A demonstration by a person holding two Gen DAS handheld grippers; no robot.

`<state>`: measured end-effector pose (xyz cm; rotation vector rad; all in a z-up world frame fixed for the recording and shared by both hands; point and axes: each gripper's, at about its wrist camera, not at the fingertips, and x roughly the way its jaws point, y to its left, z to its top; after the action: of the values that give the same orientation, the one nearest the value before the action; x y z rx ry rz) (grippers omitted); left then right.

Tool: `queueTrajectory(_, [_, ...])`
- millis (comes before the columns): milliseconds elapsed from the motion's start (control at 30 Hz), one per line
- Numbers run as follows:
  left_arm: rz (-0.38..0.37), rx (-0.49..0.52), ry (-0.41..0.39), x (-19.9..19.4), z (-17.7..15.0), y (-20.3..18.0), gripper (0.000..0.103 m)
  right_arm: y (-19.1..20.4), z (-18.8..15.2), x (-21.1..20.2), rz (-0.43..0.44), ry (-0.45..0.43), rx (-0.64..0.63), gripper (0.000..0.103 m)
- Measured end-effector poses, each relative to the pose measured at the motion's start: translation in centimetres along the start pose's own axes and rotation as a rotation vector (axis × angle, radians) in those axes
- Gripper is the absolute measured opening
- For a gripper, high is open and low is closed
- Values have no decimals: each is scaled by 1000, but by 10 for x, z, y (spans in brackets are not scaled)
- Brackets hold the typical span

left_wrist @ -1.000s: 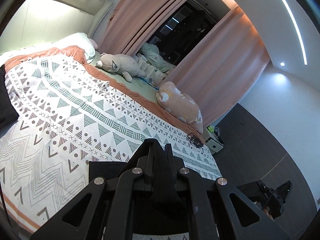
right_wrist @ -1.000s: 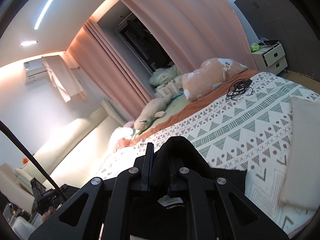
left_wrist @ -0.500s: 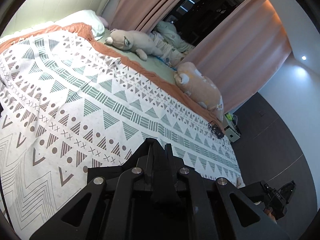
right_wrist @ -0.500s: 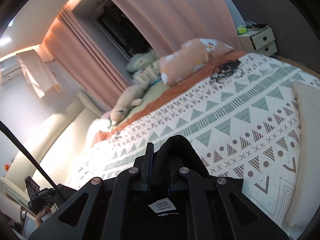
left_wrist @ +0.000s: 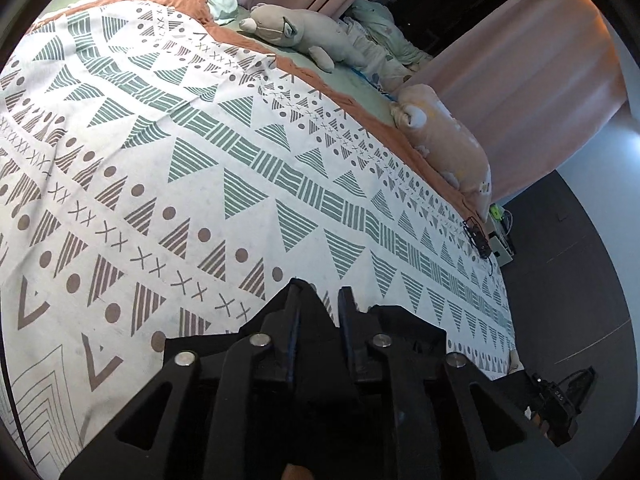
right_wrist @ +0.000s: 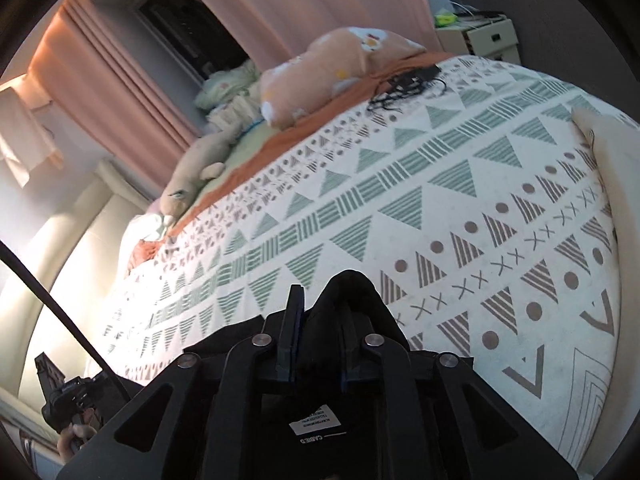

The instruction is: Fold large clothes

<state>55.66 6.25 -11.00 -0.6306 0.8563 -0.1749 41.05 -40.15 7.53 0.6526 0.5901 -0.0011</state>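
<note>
A black garment hangs from both grippers over the patterned bedspread. In the left wrist view my left gripper is shut on the black garment, which spreads behind and below the fingers. In the right wrist view my right gripper is shut on a bunched fold of the same garment; a white care label shows below the fingers. The garment's lower part is hidden by the gripper bodies.
A grey plush toy and a peach plush pillow lie along the far edge. A black cable lies on the spread, a cream cloth at the right. A bedside cabinet stands beyond. Curtains hang behind.
Both grippers have tilted down and moved closer to the bedspread, still holding the black garment. The ceiling has left both views.
</note>
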Motion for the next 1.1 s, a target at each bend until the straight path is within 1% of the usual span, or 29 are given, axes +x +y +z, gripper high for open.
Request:
queueTrajectory(33, [0,0,-12,-1,2,0,61,2,1,0,2,-2,5,24])
queueTrajectory(67, [-7,-2,-23,-2,3,1,103,5,1,-2,9,-5,5,33])
queueTrajectory(100, [-16,-4,-50,-7,4,2,103,5,1,-3,9,-8,1,66])
queueTrajectory(133, [-5,-1,-59,-10,5,2,103,6,2,-6,-7,-18,-5,99])
queueTrajectory(167, [5,3,-65,-13,5,1,103,9,3,-14,-26,-40,-8,103])
queueTrajectory(267, [-3,2,-65,-20,2,6,103,2,0,-26,-19,-52,5,103])
queueTrajectory(333, [15,6,-76,-28,-3,8,103,-1,-5,-34,-30,-49,4,103])
queueTrajectory(467, [21,26,-87,-46,-17,12,103,8,-22,-54,-65,-35,-51,103])
queueTrajectory(633, [-8,21,-74,-68,-42,23,103,12,-40,-78,-66,-2,-67,103])
queueTrajectory(767, [-16,32,-72,-85,-64,28,103,22,-57,-101,-63,8,-85,103])
queueTrajectory(867, [-30,17,-63,-96,-79,36,103,33,-73,-119,-56,25,-111,103])
queueTrajectory(1033, [-46,-15,-42,-113,-103,53,95,51,-94,-143,-52,40,-131,103])
queueTrajectory(1100, [-50,-27,-30,-119,-112,61,87,61,-102,-151,-56,47,-144,103])
